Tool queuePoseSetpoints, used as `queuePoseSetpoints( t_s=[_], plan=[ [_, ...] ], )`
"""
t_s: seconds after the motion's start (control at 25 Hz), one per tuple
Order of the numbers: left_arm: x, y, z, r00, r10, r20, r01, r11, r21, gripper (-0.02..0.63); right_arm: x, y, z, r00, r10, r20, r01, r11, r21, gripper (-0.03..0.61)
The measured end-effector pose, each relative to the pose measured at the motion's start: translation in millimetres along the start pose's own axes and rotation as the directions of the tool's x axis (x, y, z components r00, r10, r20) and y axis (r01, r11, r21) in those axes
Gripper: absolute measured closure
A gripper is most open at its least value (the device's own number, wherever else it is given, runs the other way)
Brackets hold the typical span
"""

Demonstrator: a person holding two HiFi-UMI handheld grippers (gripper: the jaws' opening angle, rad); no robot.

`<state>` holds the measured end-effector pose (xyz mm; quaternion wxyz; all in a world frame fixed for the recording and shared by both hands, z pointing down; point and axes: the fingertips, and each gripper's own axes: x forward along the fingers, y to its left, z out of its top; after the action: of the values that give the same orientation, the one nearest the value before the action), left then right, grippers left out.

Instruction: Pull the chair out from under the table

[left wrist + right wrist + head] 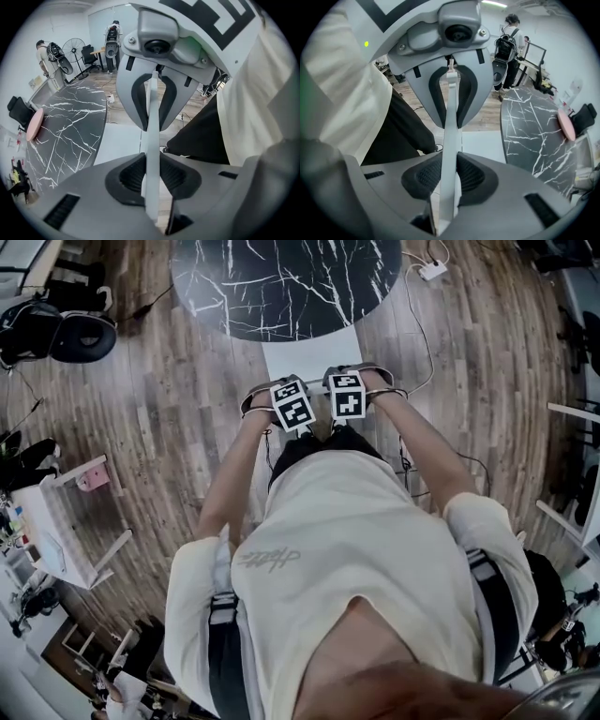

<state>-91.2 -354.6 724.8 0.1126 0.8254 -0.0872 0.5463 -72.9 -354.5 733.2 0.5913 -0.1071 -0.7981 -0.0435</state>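
Note:
A white chair stands pushed in under the round black marble table, with only the near part of its seat showing. My left gripper and right gripper sit side by side at the chair's near edge, both pointing steeply down. In the left gripper view the thin white top edge of the chair back runs straight between the jaws, and my left gripper is shut on it. The right gripper view shows the same: my right gripper is shut on the chair back.
Wooden floor surrounds the table. Black office chairs stand far left, and a white desk stands at the left. A power strip with its cable lies right of the table. The person's body is directly behind the chair.

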Motion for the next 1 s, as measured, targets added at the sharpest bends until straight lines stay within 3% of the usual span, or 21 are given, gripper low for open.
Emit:
queuePoseSetpoints(
  t_s=[0.52, 1.0],
  plan=[
    [2, -35, -1, 0.999, -0.033, -0.024, 0.033, 0.999, -0.020, 0.515, 0, 33, -2, 1.000, 0.014, -0.011, -0.015, 1.000, -0.016, 0.488],
    [6, -85, -2, 1.000, -0.013, -0.016, 0.012, 0.998, -0.059, 0.515, 1, 83, -6, 1.000, 0.026, 0.007, -0.025, 0.999, -0.042, 0.488]
  ],
)
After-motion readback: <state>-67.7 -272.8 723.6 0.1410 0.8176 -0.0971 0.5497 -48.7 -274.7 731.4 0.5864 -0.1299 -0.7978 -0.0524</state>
